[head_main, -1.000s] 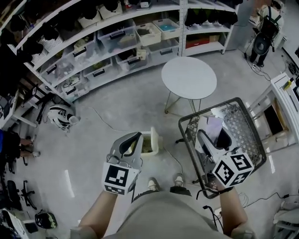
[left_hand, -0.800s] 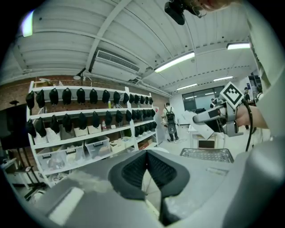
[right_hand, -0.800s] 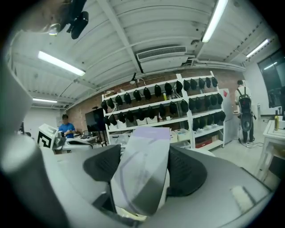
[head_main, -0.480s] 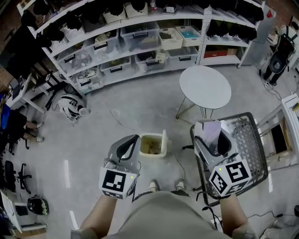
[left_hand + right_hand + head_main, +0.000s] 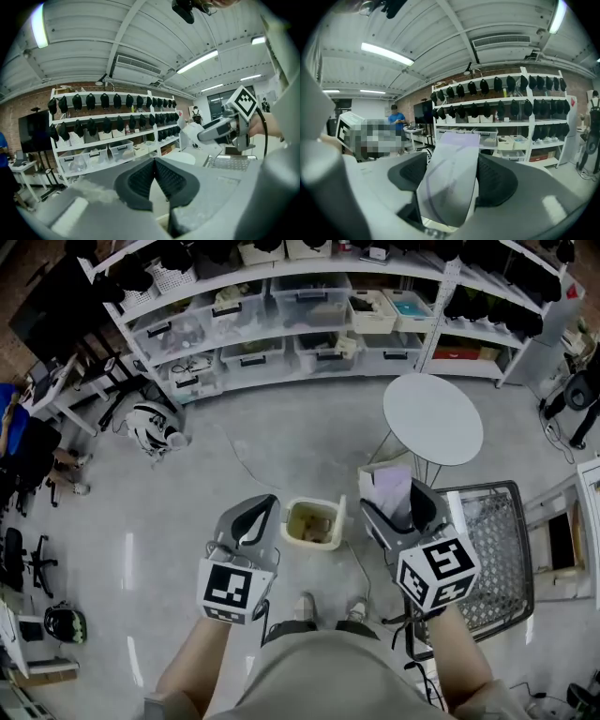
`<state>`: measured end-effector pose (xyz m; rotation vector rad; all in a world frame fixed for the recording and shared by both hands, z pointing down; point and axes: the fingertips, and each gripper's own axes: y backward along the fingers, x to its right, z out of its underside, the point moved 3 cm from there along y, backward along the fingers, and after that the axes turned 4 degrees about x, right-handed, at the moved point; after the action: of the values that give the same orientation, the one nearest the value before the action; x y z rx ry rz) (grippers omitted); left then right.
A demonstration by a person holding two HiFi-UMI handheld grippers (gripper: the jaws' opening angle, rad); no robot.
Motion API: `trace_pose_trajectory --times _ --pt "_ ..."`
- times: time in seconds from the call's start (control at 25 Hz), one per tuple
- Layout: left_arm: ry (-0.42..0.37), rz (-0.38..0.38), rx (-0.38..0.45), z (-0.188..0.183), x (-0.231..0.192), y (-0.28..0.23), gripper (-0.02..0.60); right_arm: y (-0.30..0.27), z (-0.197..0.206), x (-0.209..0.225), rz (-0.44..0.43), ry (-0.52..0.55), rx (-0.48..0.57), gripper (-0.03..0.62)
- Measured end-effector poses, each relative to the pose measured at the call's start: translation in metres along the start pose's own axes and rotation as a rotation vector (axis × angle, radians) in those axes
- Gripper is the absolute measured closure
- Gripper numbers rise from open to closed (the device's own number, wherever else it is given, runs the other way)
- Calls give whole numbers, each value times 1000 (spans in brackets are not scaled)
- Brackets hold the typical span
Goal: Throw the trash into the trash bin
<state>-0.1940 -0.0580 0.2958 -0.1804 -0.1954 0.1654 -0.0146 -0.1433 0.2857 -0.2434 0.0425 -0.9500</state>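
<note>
A cream trash bin [image 5: 314, 523] with some rubbish in it stands on the floor, between my two grippers in the head view. My right gripper [image 5: 392, 504] is just right of the bin, shut on a pale folded sheet of paper [image 5: 386, 486]. In the right gripper view the paper [image 5: 449, 180] stands upright between the two dark pads [image 5: 499, 180] of the right gripper [image 5: 452, 160]. My left gripper [image 5: 258, 514] hangs left of the bin. The left gripper [image 5: 153, 162] holds nothing, and its pad tips touch.
A black wire-mesh seat [image 5: 495, 554] stands right of the right gripper. A round white table [image 5: 433, 418] is beyond it. Shelves [image 5: 281, 296] of bins and black caps line the far wall. A helmet [image 5: 155, 427] lies on the floor at the left. My shoes [image 5: 305, 607] are below the bin.
The right gripper has carried the paper left, off the mesh seat, to beside the bin. The left gripper has shifted too, and the bin now lies between them.
</note>
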Motion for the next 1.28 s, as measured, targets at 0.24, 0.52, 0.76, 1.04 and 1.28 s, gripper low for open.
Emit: trace_pose_trajectory --times 0.24,0.52,0.76,1.04,1.28 --pt "58 -42 -52 34 -34 -13 578 -72 33 -18 -93 -11 -116 269" --pt "99 -77 -130 98 -72 -29 578 -154 99 -31 -125 -46 -259 269" --pt "167 -77 -239 169 -97 -44 578 -214 178 -37 -97 -100 -399 269" --pt "275 -49 -361 252 -108 -58 578 -257 278 -42 -28 -185 -554 267" --pt "341 1 -464 318 -101 -75 578 -275 352 -41 21 -235 -652 267"
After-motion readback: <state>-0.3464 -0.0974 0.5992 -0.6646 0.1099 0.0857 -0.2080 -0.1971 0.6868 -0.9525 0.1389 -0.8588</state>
